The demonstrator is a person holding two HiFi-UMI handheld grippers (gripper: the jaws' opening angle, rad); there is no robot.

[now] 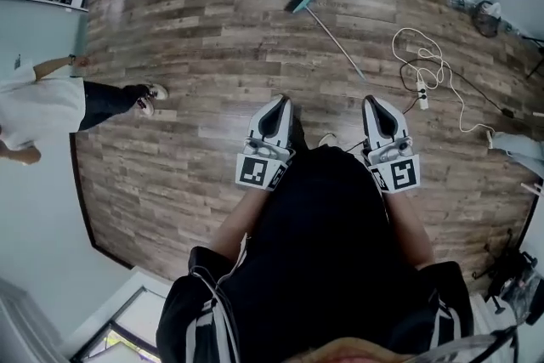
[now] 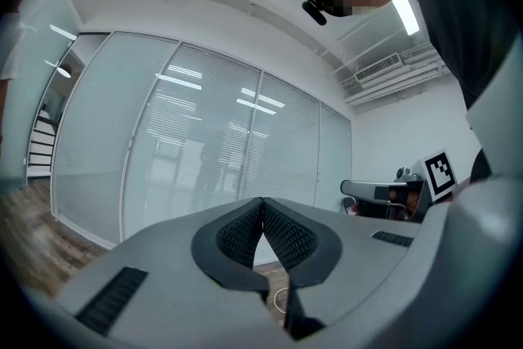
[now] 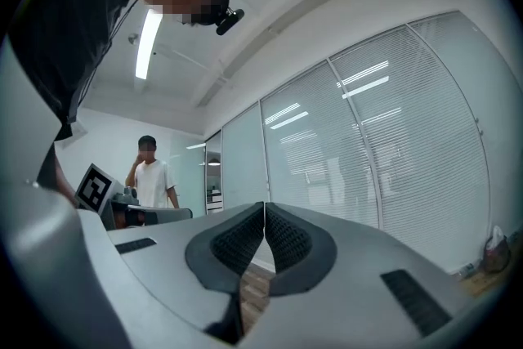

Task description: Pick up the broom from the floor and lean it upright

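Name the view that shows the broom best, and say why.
The head view: the whole broom lies on the floor, teal head and handle clear. Both gripper views face a glass wall and show no broom.

Illumination was bright and even in all three views. It came from ceiling strip lights, which burned out to plain white and were mirrored as pale streaks on the glass partition. The wooden floor in the head view carried only soft, faint shadows and no hard glare. Strong fisheye bending was noted throughout: straight wall lines were bowed, and the corners of both gripper views fell off to black. The lower left edge of the left gripper view was smeared with blur, and the nearest foreground was slightly soft.
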